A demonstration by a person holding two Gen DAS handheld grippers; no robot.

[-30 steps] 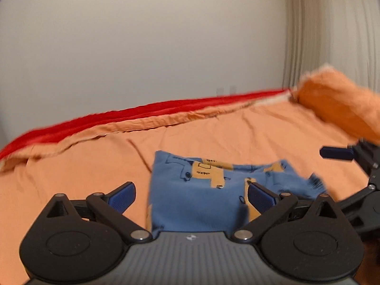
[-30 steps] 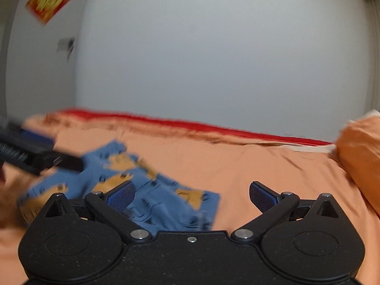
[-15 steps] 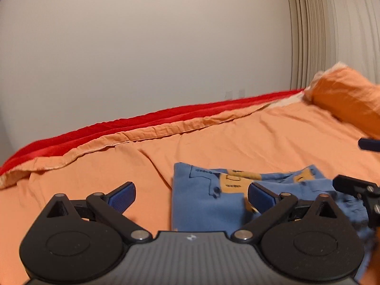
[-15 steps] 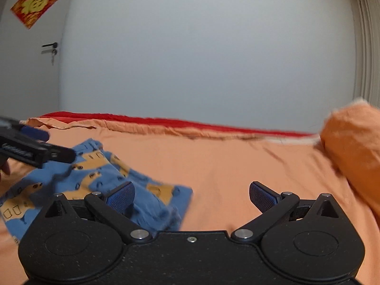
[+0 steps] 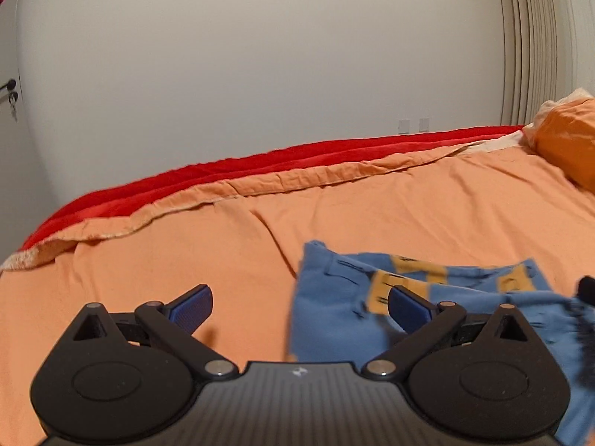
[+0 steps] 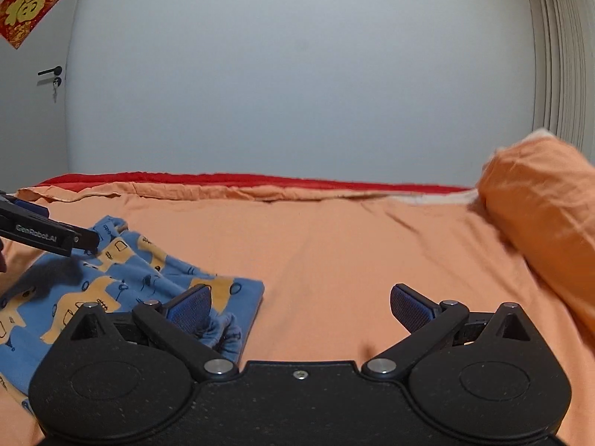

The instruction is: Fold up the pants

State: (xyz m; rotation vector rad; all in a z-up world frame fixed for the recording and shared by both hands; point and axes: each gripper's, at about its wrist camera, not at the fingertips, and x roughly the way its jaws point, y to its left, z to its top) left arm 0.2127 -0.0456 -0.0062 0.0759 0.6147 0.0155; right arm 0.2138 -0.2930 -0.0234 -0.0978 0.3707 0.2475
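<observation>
The blue pants (image 5: 334, 308) with yellow animal prints lie folded into a flat packet on the orange bedsheet (image 5: 186, 260). In the left wrist view my left gripper (image 5: 299, 306) is open and empty, with the pants under its right finger. In the right wrist view the pants (image 6: 122, 271) lie at the lower left. My right gripper (image 6: 299, 306) is open and empty, its left finger over the pants' edge. The left gripper's finger (image 6: 48, 238) shows at the far left above the pants.
An orange pillow (image 6: 539, 200) lies at the right. A red blanket (image 5: 223, 174) runs along the bed's far edge below a white wall. A door with a handle (image 6: 50, 71) and a red paper sign (image 6: 28, 5) is at the left.
Both grippers have drawn back from the pants. The left view has swung left, so the pants now sit to its right. The right view has swung right, so the pants sit lower left.
</observation>
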